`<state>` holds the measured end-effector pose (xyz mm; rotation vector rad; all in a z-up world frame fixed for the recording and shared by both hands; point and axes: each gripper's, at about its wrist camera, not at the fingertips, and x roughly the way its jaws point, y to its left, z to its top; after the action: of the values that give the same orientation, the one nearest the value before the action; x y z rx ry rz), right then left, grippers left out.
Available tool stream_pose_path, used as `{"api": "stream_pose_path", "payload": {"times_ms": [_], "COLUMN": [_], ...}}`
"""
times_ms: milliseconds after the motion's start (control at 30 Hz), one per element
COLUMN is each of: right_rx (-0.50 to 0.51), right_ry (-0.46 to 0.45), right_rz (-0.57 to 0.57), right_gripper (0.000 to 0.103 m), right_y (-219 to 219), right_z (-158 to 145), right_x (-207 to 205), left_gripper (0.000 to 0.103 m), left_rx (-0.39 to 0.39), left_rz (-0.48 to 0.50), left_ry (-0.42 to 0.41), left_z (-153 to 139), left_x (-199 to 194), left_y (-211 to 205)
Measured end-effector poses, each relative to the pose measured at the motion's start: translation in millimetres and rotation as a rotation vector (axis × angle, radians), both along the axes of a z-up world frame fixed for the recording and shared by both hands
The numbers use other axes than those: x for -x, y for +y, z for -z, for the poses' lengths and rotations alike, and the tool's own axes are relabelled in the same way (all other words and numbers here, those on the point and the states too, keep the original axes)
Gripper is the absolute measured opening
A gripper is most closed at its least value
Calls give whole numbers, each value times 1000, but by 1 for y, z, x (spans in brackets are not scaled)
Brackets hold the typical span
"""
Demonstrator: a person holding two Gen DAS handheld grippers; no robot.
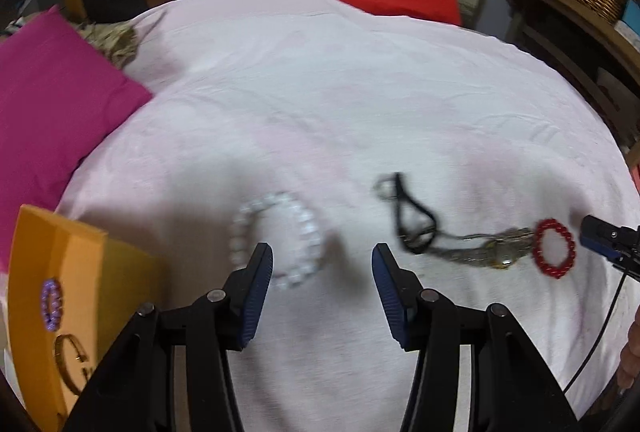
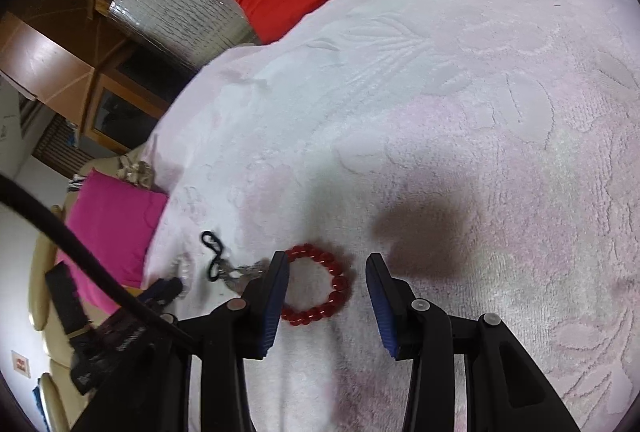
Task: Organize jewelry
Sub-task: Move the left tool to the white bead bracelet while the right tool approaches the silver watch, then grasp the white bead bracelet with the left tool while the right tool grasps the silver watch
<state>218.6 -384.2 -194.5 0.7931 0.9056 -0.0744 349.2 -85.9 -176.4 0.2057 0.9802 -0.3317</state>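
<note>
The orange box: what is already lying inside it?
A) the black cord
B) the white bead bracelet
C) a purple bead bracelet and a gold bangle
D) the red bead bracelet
C: in the left wrist view the orange box holds a purple bead bracelet and a gold bangle, while the red bracelet, the white bracelet and the black cord lie on the pale pink bedspread.

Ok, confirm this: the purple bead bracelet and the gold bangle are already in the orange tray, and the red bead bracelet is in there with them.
Not quite. The purple bead bracelet and gold bangle do lie in the orange tray, but the red bead bracelet is on the pink bedspread, as the left wrist view shows.
</note>
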Motion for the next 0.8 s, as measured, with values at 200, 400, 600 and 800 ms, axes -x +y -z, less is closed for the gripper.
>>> {"api": "stream_pose_path", "payload": {"times_ms": [200,400,600,800], "right_rx": [18,-95,-99,-79], "right_ry": [-138,-115,-112,-35], "right_rz": [-92,-133,-143,-210], "right_gripper": [43,42,42,42], "right_y": [28,42,43,50], "right_z": [-24,-13,-6,13], "right_x": [-4,-21,-46,-74], "left_gripper": [53,53,47,36], "left_rx": [-62,-88,-64,-27], "left_rz": [-30,-71,-48,-51], "left_ry": [11,48,41,56], "left_z": [7,21,27,21], "left_x": [-4,-12,-16,-18], "left_y": [9,21,19,30]}}
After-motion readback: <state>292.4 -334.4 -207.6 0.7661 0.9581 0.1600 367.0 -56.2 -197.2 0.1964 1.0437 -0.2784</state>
